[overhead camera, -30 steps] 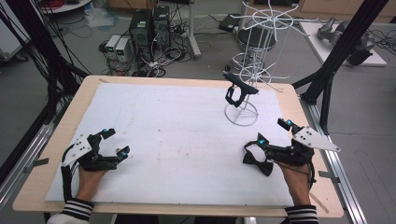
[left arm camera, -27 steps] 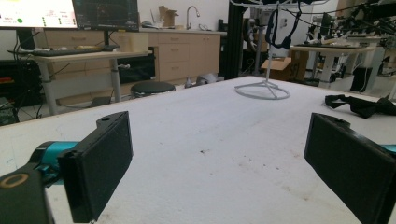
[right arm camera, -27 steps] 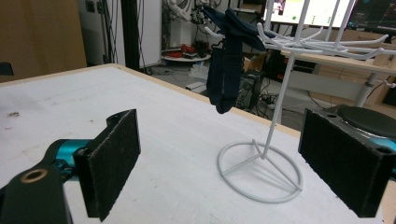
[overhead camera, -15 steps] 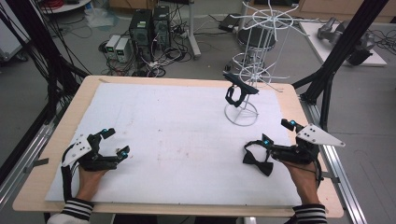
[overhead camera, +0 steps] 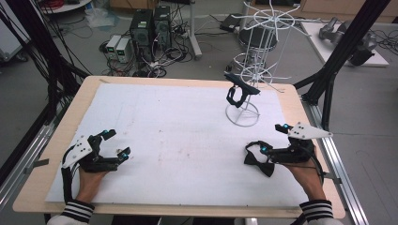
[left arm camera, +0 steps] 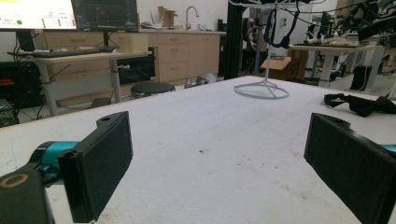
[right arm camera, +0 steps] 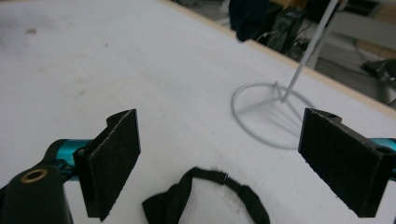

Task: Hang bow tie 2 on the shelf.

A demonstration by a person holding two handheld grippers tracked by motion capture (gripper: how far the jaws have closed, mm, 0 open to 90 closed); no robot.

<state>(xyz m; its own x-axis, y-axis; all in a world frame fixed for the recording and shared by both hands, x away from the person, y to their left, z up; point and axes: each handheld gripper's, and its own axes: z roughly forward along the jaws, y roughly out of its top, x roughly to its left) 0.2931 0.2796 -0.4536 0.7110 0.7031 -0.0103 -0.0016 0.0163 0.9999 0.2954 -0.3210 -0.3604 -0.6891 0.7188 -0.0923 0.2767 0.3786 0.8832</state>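
Note:
A black bow tie (overhead camera: pixel 258 162) with its strap lies flat on the white table cover at the near right. My right gripper (overhead camera: pixel 273 138) hovers just over it, open; in the right gripper view the bow tie (right arm camera: pixel 205 198) lies low between the wide-apart pads (right arm camera: pixel 114 156). A second black bow tie (overhead camera: pixel 238 92) hangs on the white wire stand (overhead camera: pixel 242 117) farther back. My left gripper (overhead camera: pixel 117 142) rests open at the near left with nothing in it. In the left gripper view, the stand's ring base (left arm camera: pixel 261 89) and the lying bow tie (left arm camera: pixel 355 102) are far ahead.
The white cover (overhead camera: pixel 178 136) lies on a wooden table (overhead camera: pixel 300 101). Black frame posts (overhead camera: pixel 338 56) rise at the right, and dark poles and cables at the left. Computers and cables (overhead camera: pixel 150 28) sit on the floor beyond the far edge.
My right gripper has shifted slightly toward the near edge and turned a little over the bow tie. The bow tie and my left gripper have stayed put.

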